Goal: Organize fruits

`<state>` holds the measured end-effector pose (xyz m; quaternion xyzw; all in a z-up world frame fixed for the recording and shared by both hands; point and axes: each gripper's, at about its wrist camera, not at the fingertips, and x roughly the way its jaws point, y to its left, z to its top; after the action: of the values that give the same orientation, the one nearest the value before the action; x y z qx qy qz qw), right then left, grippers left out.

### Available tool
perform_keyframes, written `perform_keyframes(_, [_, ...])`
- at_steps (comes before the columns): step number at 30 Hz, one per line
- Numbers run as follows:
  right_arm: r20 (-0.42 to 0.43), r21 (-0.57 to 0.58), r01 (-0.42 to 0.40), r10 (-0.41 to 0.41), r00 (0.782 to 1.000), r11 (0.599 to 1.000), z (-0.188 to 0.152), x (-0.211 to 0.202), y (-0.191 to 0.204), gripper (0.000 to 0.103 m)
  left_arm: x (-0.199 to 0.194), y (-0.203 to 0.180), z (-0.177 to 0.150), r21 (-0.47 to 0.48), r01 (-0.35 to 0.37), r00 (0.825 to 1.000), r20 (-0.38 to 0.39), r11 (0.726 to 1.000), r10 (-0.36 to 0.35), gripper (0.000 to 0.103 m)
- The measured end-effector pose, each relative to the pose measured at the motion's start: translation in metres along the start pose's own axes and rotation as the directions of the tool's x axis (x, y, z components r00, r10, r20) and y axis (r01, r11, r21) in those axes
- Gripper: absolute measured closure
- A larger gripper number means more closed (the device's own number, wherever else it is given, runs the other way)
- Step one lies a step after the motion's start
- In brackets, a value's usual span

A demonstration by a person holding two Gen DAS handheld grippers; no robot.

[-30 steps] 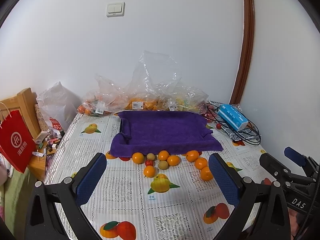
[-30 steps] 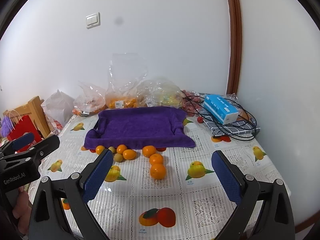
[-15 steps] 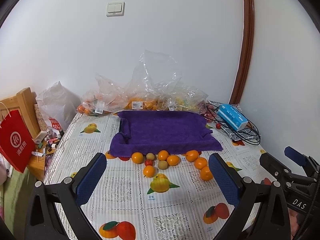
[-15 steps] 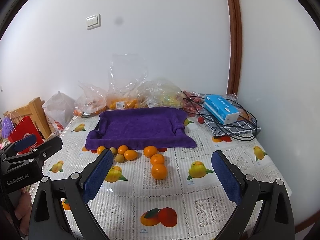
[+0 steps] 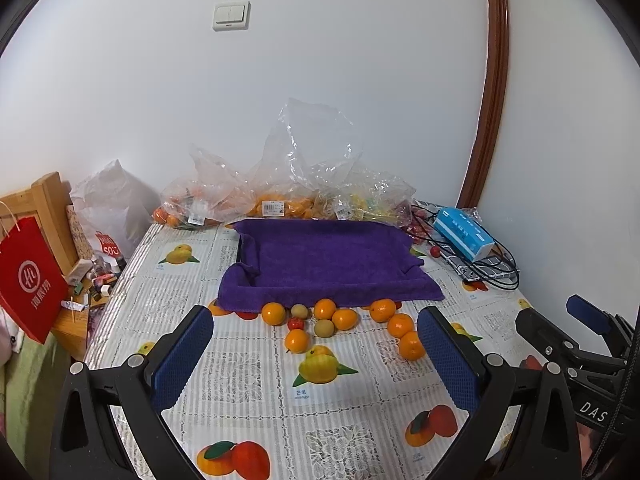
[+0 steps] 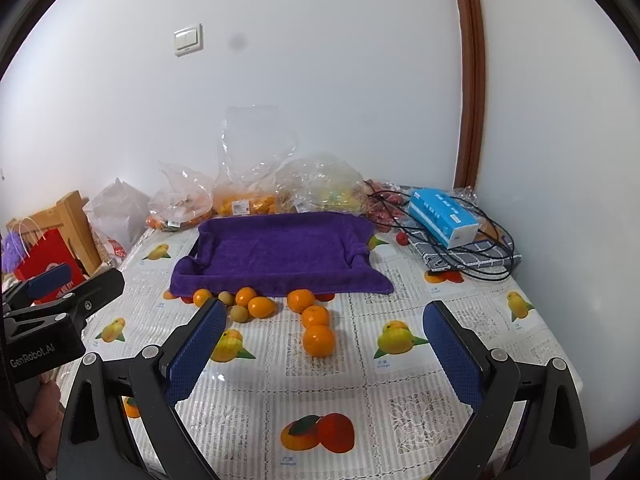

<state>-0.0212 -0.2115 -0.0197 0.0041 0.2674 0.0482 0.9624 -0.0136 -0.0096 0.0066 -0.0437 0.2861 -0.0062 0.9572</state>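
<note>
Nothing has shifted much: oranges [image 6: 318,340] lie ahead of both wide-open, empty tools [image 5: 316,356] [image 6: 324,354], near the purple towel [image 6: 280,252].

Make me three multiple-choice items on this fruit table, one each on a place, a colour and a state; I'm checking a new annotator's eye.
1. Where do the loose oranges lie?
A. inside the purple towel-lined tray
B. on the tablecloth along the tray's near edge
C. on the blue tissue box

2. What colour is the paper bag at the table's left side?
A. red
B. green
C. black

3. How do the two grippers stand?
A. both shut on fruit
B. left shut, right open
C. both open, holding nothing

Answers:
1 B: the loose oranges sit on the tablecloth in front of the purple towel-lined tray, whose inside shows no fruit.
2 A: the paper bag is red with a white logo.
3 C: the left gripper and the right gripper both have their pads wide apart with nothing between them.
</note>
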Motion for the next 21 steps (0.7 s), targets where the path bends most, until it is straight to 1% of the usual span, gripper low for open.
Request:
perform_keyframes(4, [-0.002, 0.017, -0.018, 0.018, 1.000, 1.000, -0.0013, -0.0005, -0.0012, 0.005, -0.0006, -0.0008, 0.0000, 0.010, -0.007, 1.000, 0.006, 1.000, 0.007, 0.001])
perform_keyframes(7, [-0.003, 0.002, -0.006, 0.006, 1.000, 1.000, -0.0017, 0.0002, 0.0006, 0.005, -0.0003, 0.0009, -0.0005, 0.000, 0.005, 1.000, 0.001, 1.000, -0.005, 0.001])
perform_keyframes(11, [-0.003, 0.012, -0.022, 0.022, 1.000, 1.000, -0.0022, 0.0005, 0.0019, 0.005, -0.0005, 0.0007, -0.0009, 0.009, -0.006, 1.000, 0.005, 1.000, 0.006, 0.001])
perform_keyframes(14, [-0.004, -0.003, -0.015, 0.015, 1.000, 1.000, -0.0023, 0.0012, 0.0044, 0.005, 0.0003, 0.0022, -0.0014, -0.001, 0.008, 1.000, -0.001, 1.000, -0.008, 0.001])
perform_keyframes(18, [0.002, 0.009, -0.028, 0.028, 1.000, 1.000, -0.0055, 0.0000, 0.0037, 0.005, 0.0008, 0.0017, -0.0016, 0.010, -0.006, 1.000, 0.004, 1.000, 0.006, 0.001])
perform_keyframes(21, [-0.004, 0.001, -0.031, 0.031, 1.000, 1.000, -0.0067, 0.0021, 0.0048, 0.005, 0.0024, 0.0042, -0.0028, -0.002, 0.006, 1.000, -0.002, 1.000, -0.006, 0.001])
